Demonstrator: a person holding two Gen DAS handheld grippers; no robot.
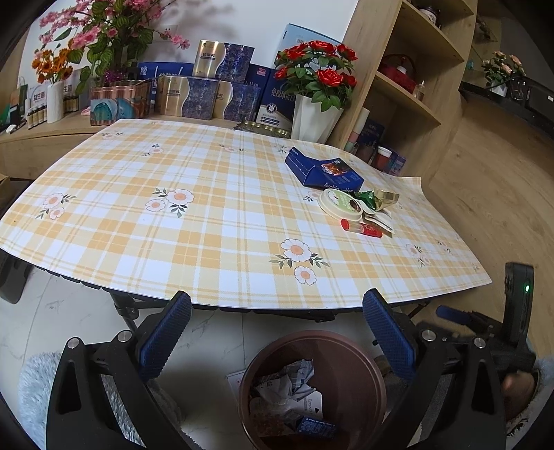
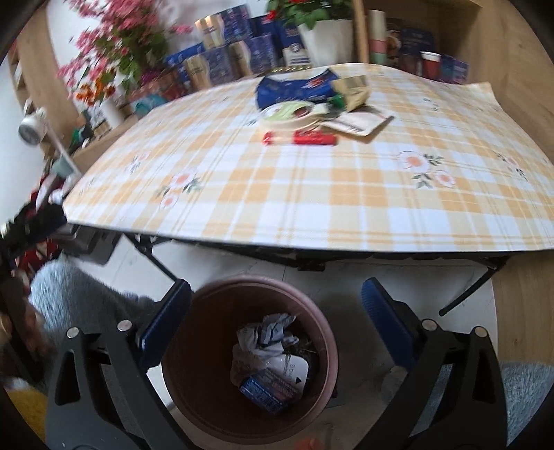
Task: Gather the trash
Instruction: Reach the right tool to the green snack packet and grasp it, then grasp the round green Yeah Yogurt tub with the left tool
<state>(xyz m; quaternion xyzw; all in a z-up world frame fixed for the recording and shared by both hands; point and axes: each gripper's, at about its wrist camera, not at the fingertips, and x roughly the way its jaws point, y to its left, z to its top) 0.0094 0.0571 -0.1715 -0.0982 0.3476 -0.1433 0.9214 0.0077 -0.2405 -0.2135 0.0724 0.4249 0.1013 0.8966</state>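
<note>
Worktop under an orange-and-white plaid floral cloth, ahead of the gripper. Beyond it: white wall, low wooden ledge. Ahead and right: open wooden shelving unit, wood-pattern floor. Below: pale marble-look tile. Soft, even light.

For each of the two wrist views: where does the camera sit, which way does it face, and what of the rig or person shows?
Left wrist: on the left gripper, below the table edge, facing the checked tablecloth; own open fingers show, the other handset at right.
Right wrist: on the right gripper, above the brown bin, facing down and forward; open, empty fingers show.
Shared: bin, tablecloth, blue box, round lid, red tube.
</note>
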